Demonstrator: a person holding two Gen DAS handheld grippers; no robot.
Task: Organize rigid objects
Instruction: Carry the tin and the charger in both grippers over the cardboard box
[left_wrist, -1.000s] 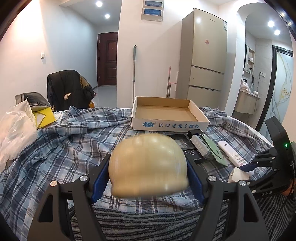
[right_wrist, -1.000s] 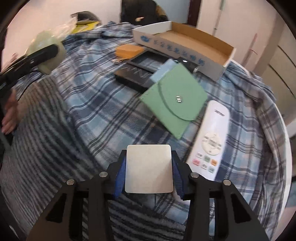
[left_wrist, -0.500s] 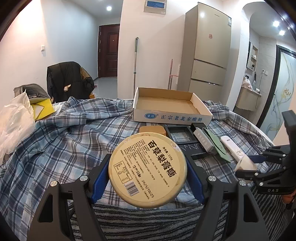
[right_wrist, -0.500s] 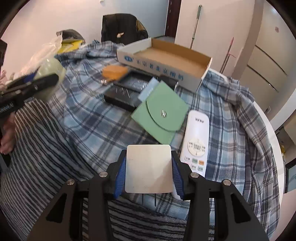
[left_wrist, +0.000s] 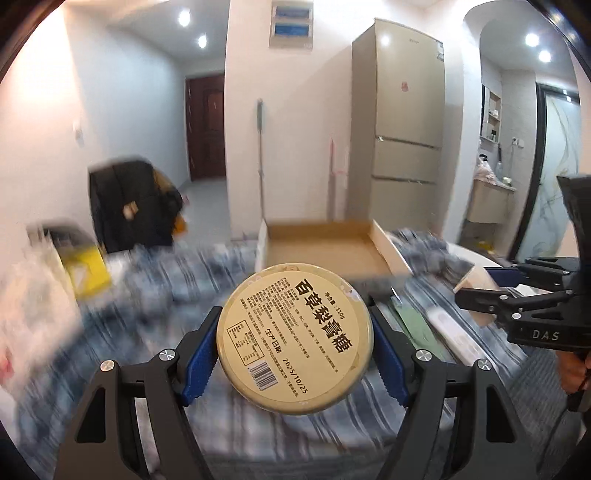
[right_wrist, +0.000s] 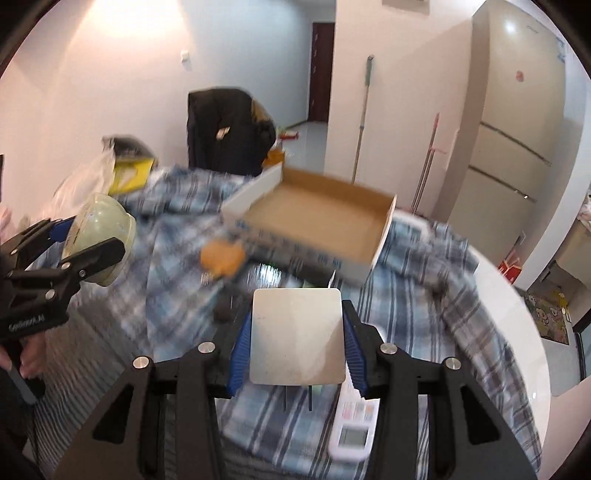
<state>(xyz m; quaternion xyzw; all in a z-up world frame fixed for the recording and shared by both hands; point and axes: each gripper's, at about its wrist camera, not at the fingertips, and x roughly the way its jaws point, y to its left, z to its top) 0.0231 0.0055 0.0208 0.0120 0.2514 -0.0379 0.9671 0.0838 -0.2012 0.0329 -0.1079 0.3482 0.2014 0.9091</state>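
My left gripper (left_wrist: 295, 347) is shut on a round cream tin (left_wrist: 294, 342) with a printed label, held above the table; it also shows in the right wrist view (right_wrist: 103, 240). My right gripper (right_wrist: 296, 341) is shut on a flat square white box (right_wrist: 296, 336), which also shows in the left wrist view (left_wrist: 474, 284). An open shallow cardboard box (right_wrist: 314, 218) lies on the plaid cloth ahead of both grippers and is empty; in the left wrist view it lies just beyond the tin (left_wrist: 325, 251).
On the plaid cloth (right_wrist: 424, 314) lie a white remote (right_wrist: 354, 424), an orange block (right_wrist: 221, 254), a green pouch (left_wrist: 410, 321) and dark flat items. A fridge (left_wrist: 402, 129), mop handles, a chair with a black jacket (right_wrist: 225, 129) and bags stand beyond the table.
Both grippers have risen and tipped up with their loads. The tin now shows its labelled face. The view is blurred by motion, and the cardboard box is closer.
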